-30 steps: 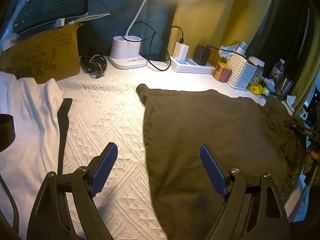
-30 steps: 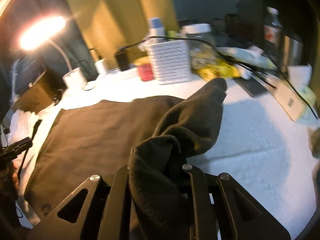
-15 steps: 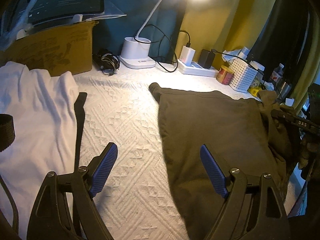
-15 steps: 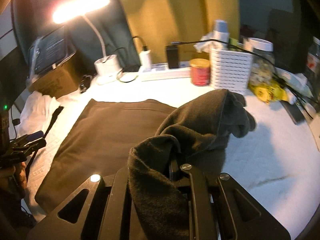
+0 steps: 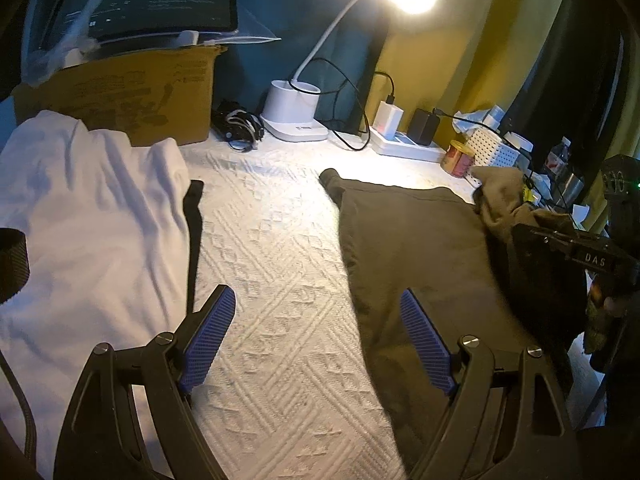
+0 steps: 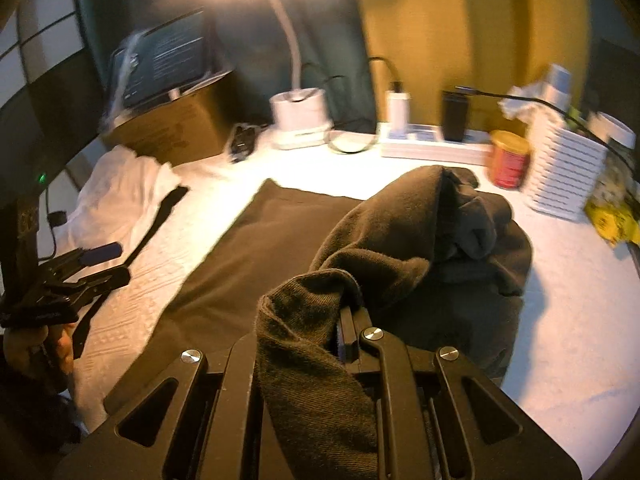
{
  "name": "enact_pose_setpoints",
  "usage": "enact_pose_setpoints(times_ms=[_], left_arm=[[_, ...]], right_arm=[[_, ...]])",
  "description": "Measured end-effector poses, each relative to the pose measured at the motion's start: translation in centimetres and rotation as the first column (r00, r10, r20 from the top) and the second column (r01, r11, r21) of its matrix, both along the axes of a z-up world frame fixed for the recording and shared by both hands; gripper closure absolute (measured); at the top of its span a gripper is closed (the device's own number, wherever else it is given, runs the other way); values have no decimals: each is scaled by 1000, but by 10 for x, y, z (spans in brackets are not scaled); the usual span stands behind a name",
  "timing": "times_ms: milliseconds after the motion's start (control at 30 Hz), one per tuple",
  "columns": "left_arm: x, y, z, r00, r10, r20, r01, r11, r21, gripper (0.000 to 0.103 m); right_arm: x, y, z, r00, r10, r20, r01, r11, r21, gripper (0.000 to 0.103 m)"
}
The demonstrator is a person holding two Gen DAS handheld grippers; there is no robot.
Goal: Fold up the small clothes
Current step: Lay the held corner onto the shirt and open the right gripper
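A dark olive-brown garment (image 5: 416, 248) (image 6: 256, 248) lies flat on the white textured cover. Its right part is lifted and doubled over leftward in a bunched fold (image 6: 420, 232). My right gripper (image 6: 348, 312) is shut on an edge of that fabric, which drapes over its fingers and hides the tips; in the left wrist view the right gripper (image 5: 560, 240) hovers over the garment's right side. My left gripper (image 5: 316, 340) stands open above the cover, with nothing between its blue pads (image 5: 208, 336), just left of the garment's near edge. A white garment (image 5: 88, 216) lies at the left.
Along the back wall stand a cardboard box (image 5: 132, 92) with a screen on it, a white desk lamp base (image 5: 294, 110), a power strip (image 5: 404, 144), a red can (image 6: 510, 158) and a white slatted basket (image 6: 560, 172). A black strap (image 5: 194, 240) lies beside the white garment.
My right gripper has carried the held fabric leftward over the flat garment, rolling as it went. The left gripper has drifted left, off the garment and over the white cover, still open.
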State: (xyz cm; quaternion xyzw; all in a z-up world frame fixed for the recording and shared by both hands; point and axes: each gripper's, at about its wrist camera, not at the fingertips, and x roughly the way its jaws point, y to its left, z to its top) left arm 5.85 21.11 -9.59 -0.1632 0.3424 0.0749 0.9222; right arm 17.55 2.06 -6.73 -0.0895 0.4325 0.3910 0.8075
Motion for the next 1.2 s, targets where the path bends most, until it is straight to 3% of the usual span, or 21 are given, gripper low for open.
enact_pose_setpoints(times_ms=[333,533,767,1000,1200], left_arm=[[-18,4,6,1000,25,8,-25,1000,10,19],[-28,3,10,999,36,16,-37,999,16,19],[-31,-5,16,999,23,22,-24,1000,20,19],[-32,-15,31,999,12,45,-14,999,42,19],[-36,-13,34,999,41,34,-43,998,53,19]], right_arm=[[-30,52,-9,990,140,-33,-140,990,6,95],[-67,79,-13,966,250,-62,-250,968,8,95],[-85,75,-22,960,262,-94,-262,965,21,95],[-107,77,-11,942,329,-67,-324,943,79,97],[-123,89,-27,923,364,-125,-363,931,35,95]])
